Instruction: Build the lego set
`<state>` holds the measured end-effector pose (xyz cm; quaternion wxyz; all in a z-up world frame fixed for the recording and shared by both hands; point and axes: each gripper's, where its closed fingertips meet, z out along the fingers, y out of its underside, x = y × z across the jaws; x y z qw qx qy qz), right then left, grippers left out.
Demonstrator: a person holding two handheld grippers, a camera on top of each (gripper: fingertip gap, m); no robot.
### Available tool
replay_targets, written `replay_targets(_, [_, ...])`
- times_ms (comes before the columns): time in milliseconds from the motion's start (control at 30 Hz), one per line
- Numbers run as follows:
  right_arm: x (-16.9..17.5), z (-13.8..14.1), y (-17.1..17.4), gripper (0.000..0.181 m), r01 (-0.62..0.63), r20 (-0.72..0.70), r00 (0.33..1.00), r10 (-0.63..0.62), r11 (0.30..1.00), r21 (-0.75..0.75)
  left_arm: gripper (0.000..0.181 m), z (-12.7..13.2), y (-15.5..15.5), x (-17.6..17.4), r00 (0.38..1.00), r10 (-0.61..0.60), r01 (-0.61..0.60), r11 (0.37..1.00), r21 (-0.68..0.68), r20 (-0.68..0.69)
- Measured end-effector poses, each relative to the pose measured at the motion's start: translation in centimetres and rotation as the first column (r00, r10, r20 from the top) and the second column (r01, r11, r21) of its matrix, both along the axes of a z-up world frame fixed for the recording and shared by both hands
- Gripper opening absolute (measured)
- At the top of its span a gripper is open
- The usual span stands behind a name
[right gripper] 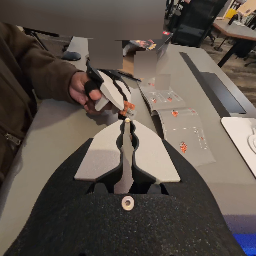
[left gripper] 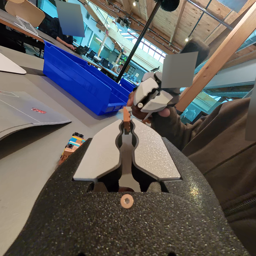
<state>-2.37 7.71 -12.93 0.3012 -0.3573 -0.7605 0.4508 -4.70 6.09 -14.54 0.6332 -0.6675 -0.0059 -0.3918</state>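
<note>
My left gripper point(left gripper: 126, 122) is shut on a small orange lego assembly point(left gripper: 126, 124) with a light grey brick on its far side. It holds the assembly upright in the air. In the right wrist view the left gripper point(right gripper: 124, 108) shows the same orange assembly point(right gripper: 129, 106) with the grey holed brick point(right gripper: 130, 113). My right gripper point(right gripper: 127, 122) is shut on a small cream pin point(right gripper: 127, 120), its end just short of the grey brick. In the left wrist view the right gripper point(left gripper: 139, 106) and pin point(left gripper: 140, 105) sit beside the assembly's top.
A multicoloured partial lego build point(left gripper: 73, 145) lies on the grey table point(left gripper: 34, 173) to the left. A blue bin point(left gripper: 83, 83) stands behind. An open instruction booklet point(right gripper: 180, 124), a white tray point(right gripper: 242, 138), a black mat point(right gripper: 221, 90) and the lego box point(right gripper: 152, 44) lie beyond.
</note>
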Motion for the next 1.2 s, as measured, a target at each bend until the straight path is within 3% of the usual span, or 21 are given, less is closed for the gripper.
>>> replay_targets(233, [-0.6, 0.6, -0.3, 0.007, -0.005, 0.012, 1.0, 0.005, 0.999, -0.041, 0.009, -1.4, 0.5, 0.6, 0.999, -0.028, 0.032, 0.995, -0.094, 0.04])
replay_targets(567, [-0.7, -1.2, -0.7, 0.007, -0.007, 0.203, 0.979, -0.003, 0.999, 0.049, 0.008, -3.2, 0.4, 0.9, 0.979, -0.004, 0.064, 0.956, -0.286, 0.204])
replay_targets(1200, [-1.5, -5.3, -1.5, 0.007, -0.021, 0.377, 0.921, -0.097, 0.955, 0.297, 0.008, -4.3, -0.1, 1.8, 0.991, -0.001, 0.048, 0.936, -0.35, 0.134])
